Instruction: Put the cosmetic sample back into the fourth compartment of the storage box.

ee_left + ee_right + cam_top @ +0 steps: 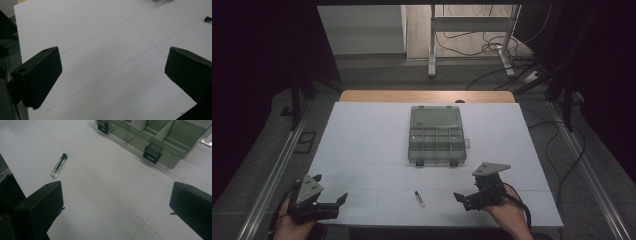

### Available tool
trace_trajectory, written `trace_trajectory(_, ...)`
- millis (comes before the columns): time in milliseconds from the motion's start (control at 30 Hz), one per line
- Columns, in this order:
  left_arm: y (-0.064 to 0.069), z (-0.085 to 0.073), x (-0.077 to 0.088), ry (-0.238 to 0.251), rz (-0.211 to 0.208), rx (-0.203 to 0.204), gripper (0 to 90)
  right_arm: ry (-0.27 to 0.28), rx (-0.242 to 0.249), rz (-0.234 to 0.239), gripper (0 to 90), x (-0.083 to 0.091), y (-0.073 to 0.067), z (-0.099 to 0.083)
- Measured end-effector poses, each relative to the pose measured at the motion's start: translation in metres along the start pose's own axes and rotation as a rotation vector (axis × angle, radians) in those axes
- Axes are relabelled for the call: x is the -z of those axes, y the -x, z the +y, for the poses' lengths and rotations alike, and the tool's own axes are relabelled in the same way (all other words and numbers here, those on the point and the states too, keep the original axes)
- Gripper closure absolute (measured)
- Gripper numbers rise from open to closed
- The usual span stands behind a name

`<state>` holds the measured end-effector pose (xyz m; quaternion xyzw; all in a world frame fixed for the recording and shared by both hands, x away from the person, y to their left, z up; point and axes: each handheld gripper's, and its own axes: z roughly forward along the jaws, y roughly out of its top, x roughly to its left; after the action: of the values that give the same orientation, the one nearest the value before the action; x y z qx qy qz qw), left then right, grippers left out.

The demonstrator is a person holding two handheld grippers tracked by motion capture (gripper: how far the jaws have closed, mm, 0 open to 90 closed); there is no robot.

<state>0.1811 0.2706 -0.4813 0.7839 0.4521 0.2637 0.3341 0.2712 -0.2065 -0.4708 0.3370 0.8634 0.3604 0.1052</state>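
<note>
a small clear vial point(419, 198) with a black cap lies flat on the white table point(362, 150), between the two grippers and apart from both. the right gripper point(115, 207) has its jaws spread wide and empty, the vial off to their left. the left gripper point(112, 75) is likewise spread, holding nothing. the compartment box point(436, 136) sits farther back, its lid seemingly raised.

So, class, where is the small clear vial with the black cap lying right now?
In the high view the vial lies flat on the white table, between the two hand-held grippers and nearer the right one, in front of the compartment box.
</note>
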Motion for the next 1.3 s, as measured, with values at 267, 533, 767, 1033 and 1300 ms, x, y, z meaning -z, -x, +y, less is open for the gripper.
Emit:
trace_trajectory(267,0.0,0.0,0.0,-0.001,-0.001,-0.001,1.8,-0.005,0.003,0.016,0.0,-0.006,-0.004,0.005)
trace_trajectory(533,0.001,0.0,0.0,-0.004,0.001,-0.003,1.8,-0.022,0.022,0.031,0.0,-0.015,-0.008,0.01)
trace_trajectory(767,0.001,0.0,-0.001,-0.004,0.001,-0.006,1.8,-0.041,0.026,0.042,0.0,-0.024,-0.011,0.015)
trace_trajectory(1033,0.001,0.001,-0.001,-0.012,0.002,-0.015,1.9,-0.057,0.033,0.059,0.0,-0.034,-0.016,0.02)
trace_trajectory(1300,0.002,0.001,-0.001,-0.012,0.002,-0.017,1.9,-0.085,0.051,0.073,0.0,-0.043,-0.019,0.025)
